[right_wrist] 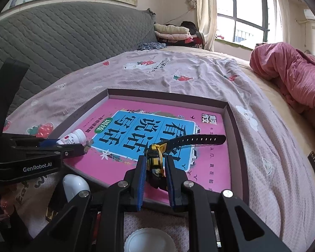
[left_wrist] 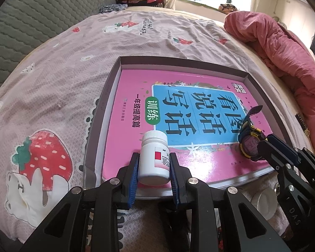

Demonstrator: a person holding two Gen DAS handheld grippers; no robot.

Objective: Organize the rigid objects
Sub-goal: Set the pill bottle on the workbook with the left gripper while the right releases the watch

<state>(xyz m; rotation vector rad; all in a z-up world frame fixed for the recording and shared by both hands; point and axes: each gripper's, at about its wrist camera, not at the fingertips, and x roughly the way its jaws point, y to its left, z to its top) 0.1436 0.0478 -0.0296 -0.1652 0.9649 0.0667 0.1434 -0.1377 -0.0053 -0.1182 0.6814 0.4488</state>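
A shallow grey box [left_wrist: 107, 88] lies on the bed with a pink book [left_wrist: 128, 109] inside. My left gripper [left_wrist: 154, 159] is shut on a white pill bottle [left_wrist: 154, 159] with a red-marked label, held over the book's near edge; the bottle also shows in the right wrist view [right_wrist: 73, 138]. My right gripper [right_wrist: 155, 163] is shut on a black and yellow digital watch [right_wrist: 155, 157], held over the book's near right part. Its strap [right_wrist: 199, 139] sticks out ahead. The watch face shows in the left wrist view [left_wrist: 251, 145].
The bed has a pink strawberry-print sheet [left_wrist: 52, 84]. A red quilt [left_wrist: 283, 58] is bunched at the right. A grey padded headboard [right_wrist: 63, 37] and folded clothes [right_wrist: 174, 31] are at the back. White round objects [right_wrist: 149, 239] lie near the bed's front edge, below the grippers.
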